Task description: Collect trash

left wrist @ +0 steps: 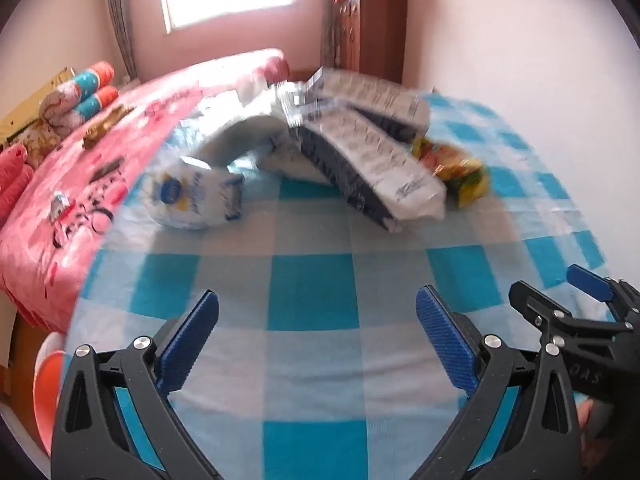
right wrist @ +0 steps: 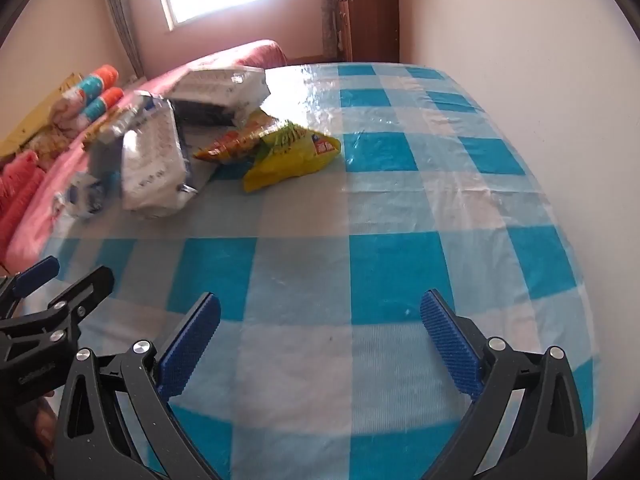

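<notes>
Crinkly plastic wrappers are sitting in a loose heap toward the far side of the blue-and-white checked tablecloth [right wrist: 400,280], so that's the trash pile. In the right wrist view it's lying in the upper left of the frame: a yellow snack bag [right wrist: 292,156] is poking out on the right edge of the heap, an orange packet [right wrist: 232,140] is touching it, and white printed wrappers [right wrist: 154,168] are piling up to the left. In the left wrist view the same heap is sitting upper centre, a bit blurry, with a long white-and-dark wrapper [left wrist: 376,164] leaning across it and a white pouch with a blue logo [left wrist: 192,196] lying at the left.

Both tongs are hanging well short of the pile, over bare cloth at the bottom of their frames. The left gripper [left wrist: 318,340] is standing with its blue pads spread wide, nothing between them. The right gripper [right wrist: 320,344] is gaping just the same, also holding nothing. Each is peeking into the other's frame at the lower corner.

Pink bedding [left wrist: 60,208] is lying left of the table, and a brown wooden cabinet [right wrist: 368,12] is standing at the back wall.
</notes>
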Demonstrator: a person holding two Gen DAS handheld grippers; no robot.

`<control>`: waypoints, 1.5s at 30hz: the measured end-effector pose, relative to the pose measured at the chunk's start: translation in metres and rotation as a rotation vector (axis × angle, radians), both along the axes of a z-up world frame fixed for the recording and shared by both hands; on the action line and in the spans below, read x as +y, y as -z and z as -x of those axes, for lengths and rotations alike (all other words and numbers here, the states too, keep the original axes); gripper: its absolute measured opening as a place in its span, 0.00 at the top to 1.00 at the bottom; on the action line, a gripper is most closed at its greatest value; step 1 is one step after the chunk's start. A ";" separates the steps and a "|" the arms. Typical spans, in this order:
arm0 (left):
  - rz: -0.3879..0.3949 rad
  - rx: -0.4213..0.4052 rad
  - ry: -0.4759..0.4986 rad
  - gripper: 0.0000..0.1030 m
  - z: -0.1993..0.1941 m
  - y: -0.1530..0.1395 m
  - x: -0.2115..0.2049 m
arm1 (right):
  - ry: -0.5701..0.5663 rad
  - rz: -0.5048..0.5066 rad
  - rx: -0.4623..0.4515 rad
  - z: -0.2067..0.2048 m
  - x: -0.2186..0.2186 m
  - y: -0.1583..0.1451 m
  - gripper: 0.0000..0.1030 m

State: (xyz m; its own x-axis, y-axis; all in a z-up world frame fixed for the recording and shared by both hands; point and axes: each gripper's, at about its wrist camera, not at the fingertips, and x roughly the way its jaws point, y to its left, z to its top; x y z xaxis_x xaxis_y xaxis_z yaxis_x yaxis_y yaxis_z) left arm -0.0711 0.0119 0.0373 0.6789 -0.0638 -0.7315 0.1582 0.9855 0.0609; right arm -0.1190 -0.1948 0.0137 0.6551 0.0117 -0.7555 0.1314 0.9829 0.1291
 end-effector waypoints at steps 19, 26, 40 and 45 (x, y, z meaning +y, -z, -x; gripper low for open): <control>0.056 -0.293 -0.028 0.04 0.073 -0.099 0.058 | -0.009 0.070 -0.382 0.082 0.030 -0.124 0.04; 0.073 -0.361 -0.057 0.04 0.091 -0.120 0.070 | -0.033 0.144 -0.510 0.111 0.048 -0.154 0.04; 0.108 -0.419 -0.068 0.04 0.113 -0.139 0.084 | -0.058 0.173 -0.598 0.133 0.063 -0.170 0.04; 0.105 -0.432 -0.069 0.04 0.118 -0.141 0.083 | -0.069 0.194 -0.623 0.141 0.064 -0.171 0.04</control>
